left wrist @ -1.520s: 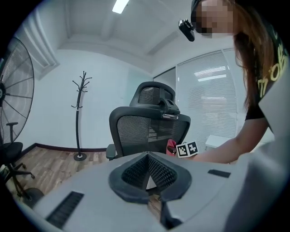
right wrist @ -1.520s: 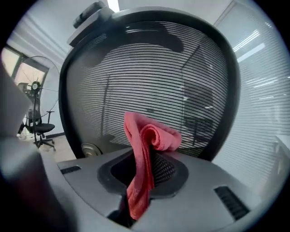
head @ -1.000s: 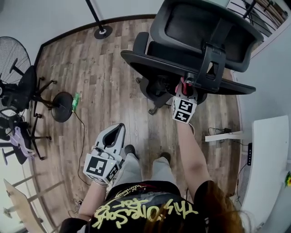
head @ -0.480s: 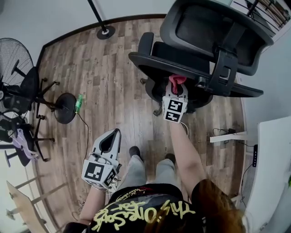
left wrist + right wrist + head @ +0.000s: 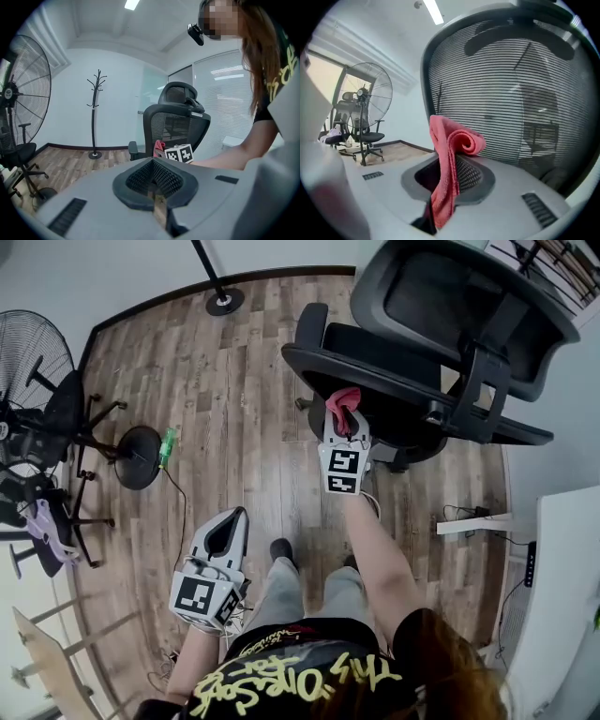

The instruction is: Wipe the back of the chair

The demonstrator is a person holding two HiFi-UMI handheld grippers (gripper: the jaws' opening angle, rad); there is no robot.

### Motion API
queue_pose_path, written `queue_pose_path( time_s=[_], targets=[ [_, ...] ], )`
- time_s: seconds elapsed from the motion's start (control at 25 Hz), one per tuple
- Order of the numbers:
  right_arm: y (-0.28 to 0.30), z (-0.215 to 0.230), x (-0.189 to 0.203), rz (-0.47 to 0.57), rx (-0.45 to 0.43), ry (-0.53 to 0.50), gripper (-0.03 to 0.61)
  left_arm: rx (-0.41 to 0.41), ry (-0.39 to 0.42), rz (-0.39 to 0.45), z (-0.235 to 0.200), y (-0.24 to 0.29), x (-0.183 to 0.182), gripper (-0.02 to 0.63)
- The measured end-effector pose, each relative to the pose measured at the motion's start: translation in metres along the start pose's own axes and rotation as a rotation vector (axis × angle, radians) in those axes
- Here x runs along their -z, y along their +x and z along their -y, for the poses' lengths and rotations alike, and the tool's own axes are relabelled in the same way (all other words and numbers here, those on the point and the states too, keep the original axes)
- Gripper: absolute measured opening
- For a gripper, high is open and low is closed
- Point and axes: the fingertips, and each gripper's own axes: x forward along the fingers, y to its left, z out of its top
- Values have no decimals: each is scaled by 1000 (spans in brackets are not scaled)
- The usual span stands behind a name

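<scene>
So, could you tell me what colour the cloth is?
Pinkish red; the cloth shows best in the right gripper view.

Chair back [image 5: 511,108]: black mesh with a fine horizontal weave, see-through, matt, filling the right gripper view from 12 to 4 o'clock.

Cloth [image 5: 450,150]: pink-red fabric with a soft short nap, matt.

Right gripper [image 5: 449,180] and left gripper [image 5: 154,183]: smooth light-grey plastic shells, matt. Pads [image 5: 471,176]: black, finely ribbed.

Floor [image 5: 234,381]: wood-look planks, mixed brown-grey grain, low sheen.

Fan [image 5: 33,357], at 9 o'clock in the head view: dark wire grille.
</scene>
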Motion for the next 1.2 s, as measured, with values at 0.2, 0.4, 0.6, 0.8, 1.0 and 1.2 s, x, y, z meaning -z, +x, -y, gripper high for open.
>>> queue_pose_path(
  time_s=[0.2,0.4,0.6,0.8,1.0,1.2],
  targets=[
    [-2,-23,-3,0,-10,23,61,-11,-5,6,-3,-6,0,-8],
    [-6,-34,0,-10,-26,56,60,-10,1,11,-2,-8,0,-7],
    [-27,-52,-6,12,-104,39,61,-9,-6,1,-1,-10,1,-8],
    [-78,5,-8,61,-16,108,61,35,-9,11,17,5,-5,-8],
    [-130,109,0,65,128,99,61,108,17,26,53,28,-13,-8],
    [-161,214,35,-24,289,84,61,156,22,36,87,45,-15,-8]
  ],
)
